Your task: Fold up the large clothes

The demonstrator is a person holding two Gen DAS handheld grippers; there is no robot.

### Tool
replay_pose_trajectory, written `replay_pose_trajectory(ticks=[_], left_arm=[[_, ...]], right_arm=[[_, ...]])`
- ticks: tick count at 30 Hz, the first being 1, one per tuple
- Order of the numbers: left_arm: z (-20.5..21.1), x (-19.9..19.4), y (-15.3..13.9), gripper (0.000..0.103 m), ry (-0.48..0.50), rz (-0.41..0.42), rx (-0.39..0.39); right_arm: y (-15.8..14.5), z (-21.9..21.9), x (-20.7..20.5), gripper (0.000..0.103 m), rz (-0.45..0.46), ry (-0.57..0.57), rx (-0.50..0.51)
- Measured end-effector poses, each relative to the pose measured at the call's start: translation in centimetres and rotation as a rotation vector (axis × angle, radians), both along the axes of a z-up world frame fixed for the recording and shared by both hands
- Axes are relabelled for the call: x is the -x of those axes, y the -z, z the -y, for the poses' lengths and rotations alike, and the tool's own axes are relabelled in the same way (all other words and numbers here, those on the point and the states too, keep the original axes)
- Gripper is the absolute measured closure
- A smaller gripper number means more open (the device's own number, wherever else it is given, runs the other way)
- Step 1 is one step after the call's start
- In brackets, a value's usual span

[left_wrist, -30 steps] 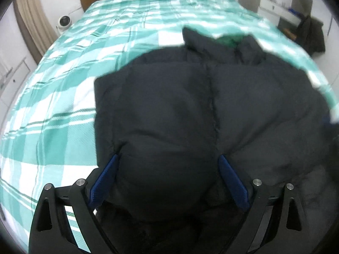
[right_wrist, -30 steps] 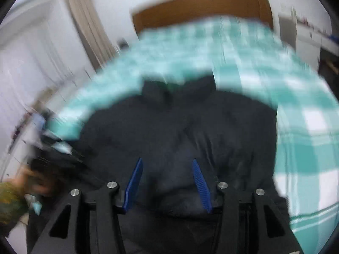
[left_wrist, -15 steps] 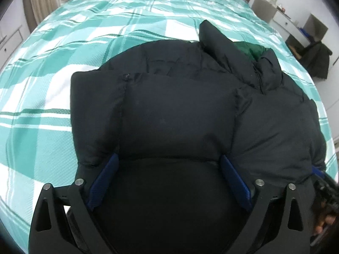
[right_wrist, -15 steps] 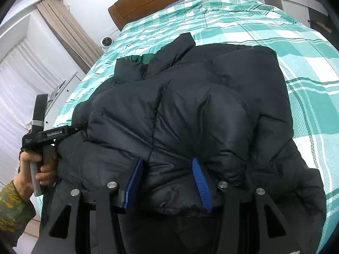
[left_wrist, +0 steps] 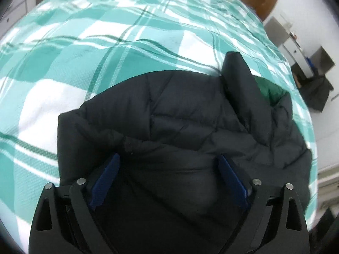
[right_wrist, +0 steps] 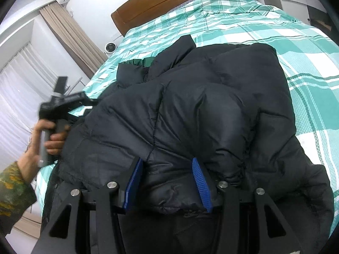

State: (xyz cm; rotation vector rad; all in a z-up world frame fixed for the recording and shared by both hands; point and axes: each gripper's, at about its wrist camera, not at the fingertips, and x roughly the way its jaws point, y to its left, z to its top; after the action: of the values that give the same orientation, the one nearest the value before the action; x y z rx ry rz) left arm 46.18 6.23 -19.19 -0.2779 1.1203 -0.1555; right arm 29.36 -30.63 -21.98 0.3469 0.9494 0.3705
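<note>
We have the jacket (right_wrist: 211, 110) lying on the bed (right_wrist: 275, 31), collar toward the headboard (right_wrist: 173, 2), with its lower part doubled up over the chest, so we judge we are finishing the bottom-to-top fold. Our right gripper (right_wrist: 167, 182) has its 2 blue pads pinched on a puffy roll of the hem. Our left gripper (left_wrist: 169, 182) has its pads spread wide, with dark fabric bulging between them, and we cannot tell whether they press the cloth or merely straddle it. In the right wrist view the left hand (right_wrist: 49, 135) grips that tool's handle at the jacket's left edge, blurred. The green lining (left_wrist: 273, 91) shows at the neck, just beside the raised collar flap (left_wrist: 239, 74). Next, we think, the folded edge needs setting down square with the shoulders, then the right gripper must let go without dragging the slippery, springy padding back. The fill may puff up and undo the fold.
</note>
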Motion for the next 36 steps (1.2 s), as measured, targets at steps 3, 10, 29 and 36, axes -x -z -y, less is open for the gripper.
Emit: replay_pose_trajectory(ticks=[3, 10, 29, 36], left_arm=[[0.7, 0.8, 0.4, 0.004, 0.03, 0.043, -0.062], [1.4, 4.5, -2.8, 0.004, 0.044, 0.091, -0.106], [6.2, 31.4, -0.8, 0.001, 0.26, 0.24, -0.141], [5.6, 32.0, -0.1, 0.001, 0.268, 0.275, -0.129]], right_arm=[[0.2, 0.3, 0.2, 0.055, 0.009, -0.001, -0.017], [0.0, 0.6, 0.6, 0.053, 0.021, -0.003, -0.041], [-1.9, -1.2, 17.2, 0.037, 0.141, -0.021, 0.311], [-0.6, -1.6, 17.3, 0.035, 0.209, -0.012, 0.314]])
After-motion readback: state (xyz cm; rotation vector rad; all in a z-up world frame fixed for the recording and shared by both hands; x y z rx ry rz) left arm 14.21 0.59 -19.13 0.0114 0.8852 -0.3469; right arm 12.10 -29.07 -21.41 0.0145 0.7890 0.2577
